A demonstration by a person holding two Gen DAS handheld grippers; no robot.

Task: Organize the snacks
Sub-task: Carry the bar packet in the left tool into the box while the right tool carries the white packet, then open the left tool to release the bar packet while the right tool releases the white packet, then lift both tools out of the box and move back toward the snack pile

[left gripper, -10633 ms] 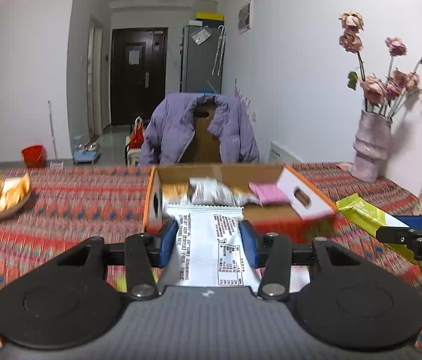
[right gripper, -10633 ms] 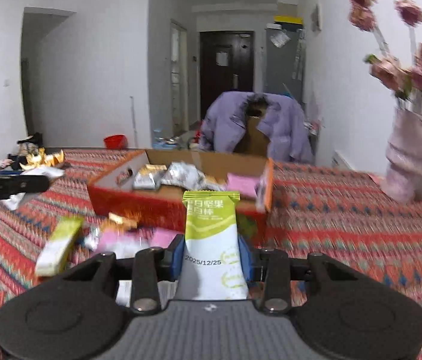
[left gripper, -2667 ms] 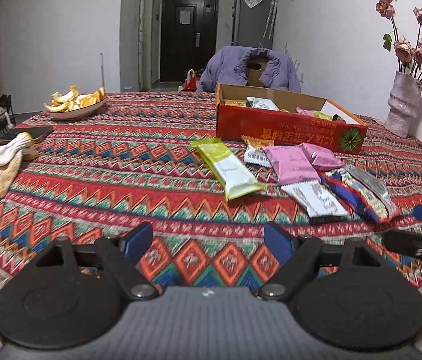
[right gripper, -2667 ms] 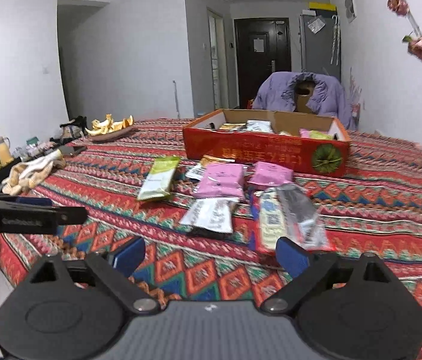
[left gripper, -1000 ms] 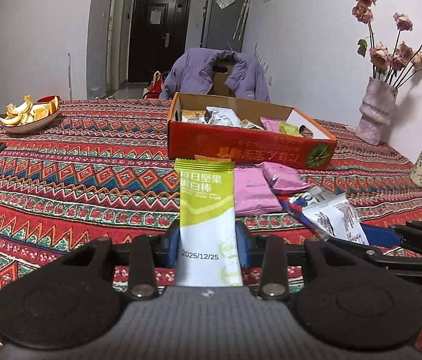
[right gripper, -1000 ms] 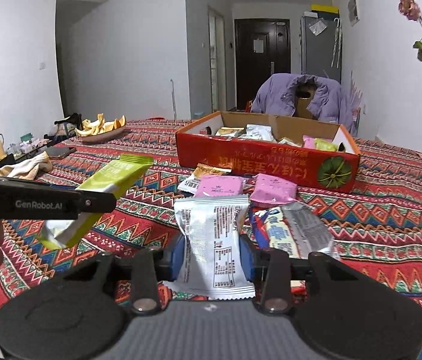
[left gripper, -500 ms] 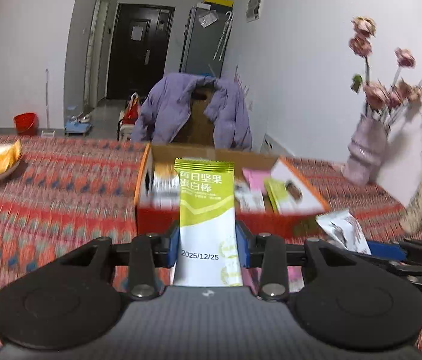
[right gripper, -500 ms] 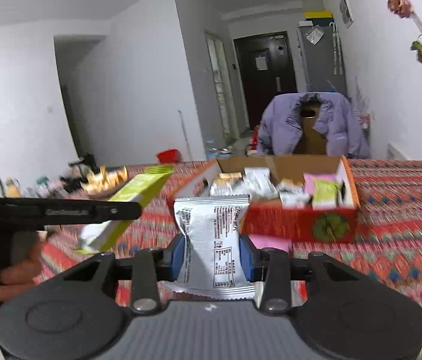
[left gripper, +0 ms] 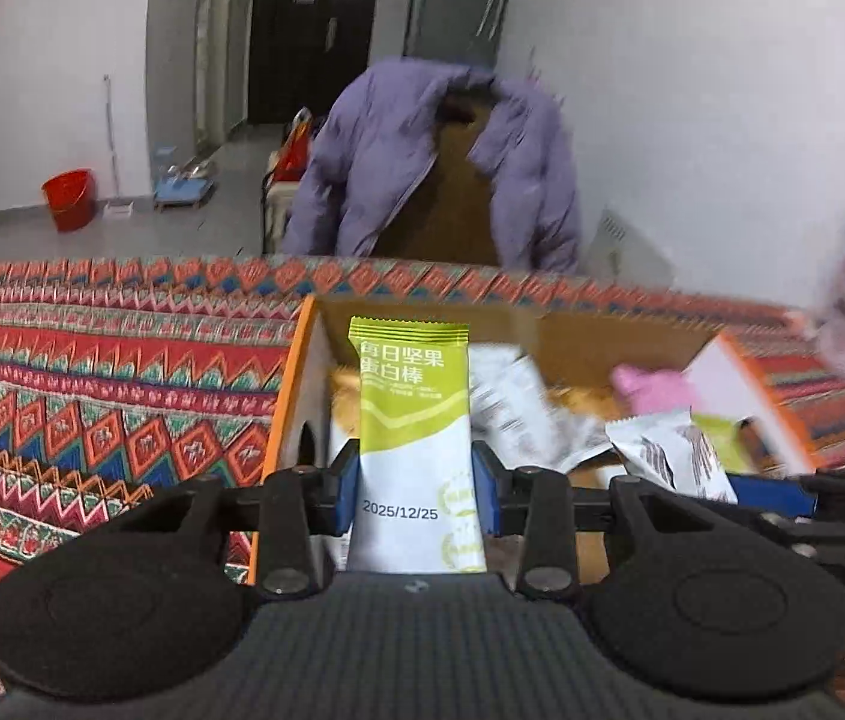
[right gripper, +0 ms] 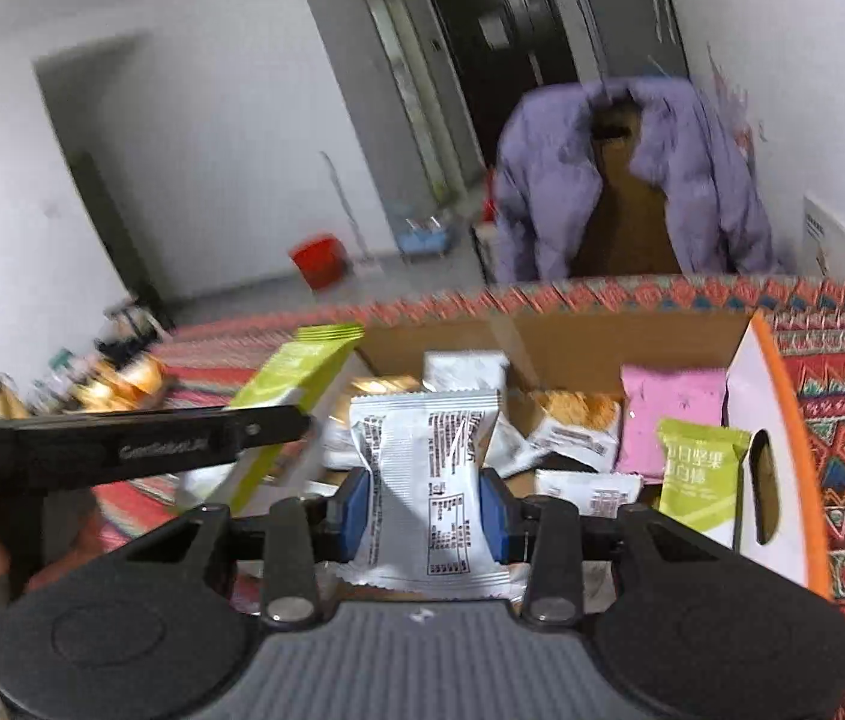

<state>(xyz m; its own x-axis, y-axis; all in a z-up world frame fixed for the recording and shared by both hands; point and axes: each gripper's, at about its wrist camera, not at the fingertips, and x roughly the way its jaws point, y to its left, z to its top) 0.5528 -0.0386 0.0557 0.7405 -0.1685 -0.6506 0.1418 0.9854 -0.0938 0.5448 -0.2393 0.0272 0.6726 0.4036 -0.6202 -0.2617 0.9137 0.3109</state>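
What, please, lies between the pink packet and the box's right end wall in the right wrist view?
A green snack bar stands there, between pink packet and wall.

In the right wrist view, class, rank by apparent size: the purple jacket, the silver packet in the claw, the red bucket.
1. purple jacket
2. silver packet, though its nearness to the camera inflates it
3. red bucket
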